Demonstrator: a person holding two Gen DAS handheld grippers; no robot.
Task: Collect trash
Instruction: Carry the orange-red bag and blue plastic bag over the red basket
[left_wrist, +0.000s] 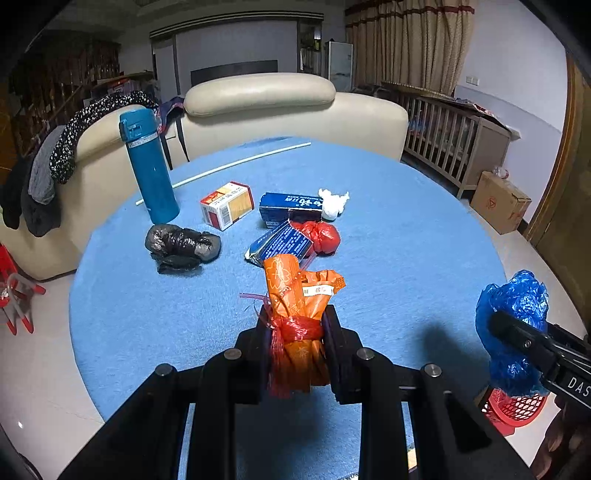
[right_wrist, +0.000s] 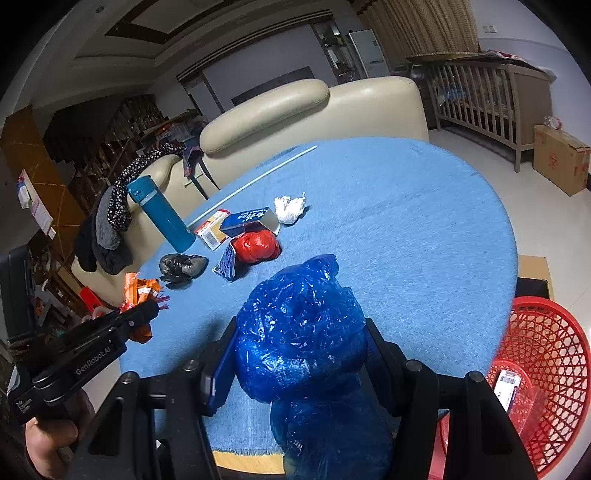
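My left gripper (left_wrist: 297, 328) is shut on an orange wrapper bundle (left_wrist: 295, 291) tied with red plastic, held above the near part of the blue table (left_wrist: 406, 229). My right gripper (right_wrist: 299, 354) is shut on a crumpled blue plastic bag (right_wrist: 303, 332) near the table's right front edge; it also shows in the left wrist view (left_wrist: 513, 325). On the table lie a black bag (left_wrist: 181, 245), a red bag (left_wrist: 321, 236), two blue packets (left_wrist: 290, 208), an orange-white box (left_wrist: 227, 205) and a white tissue (left_wrist: 332, 203). A red basket (right_wrist: 546, 376) stands on the floor at the right.
A teal flask (left_wrist: 149, 166) stands at the table's left back, and a white rod (left_wrist: 229, 166) lies behind it. A cream sofa (left_wrist: 266, 107) with clothes draped on it is behind the table. A cardboard box (left_wrist: 498, 201) and a wooden crib (left_wrist: 454, 136) are at the right.
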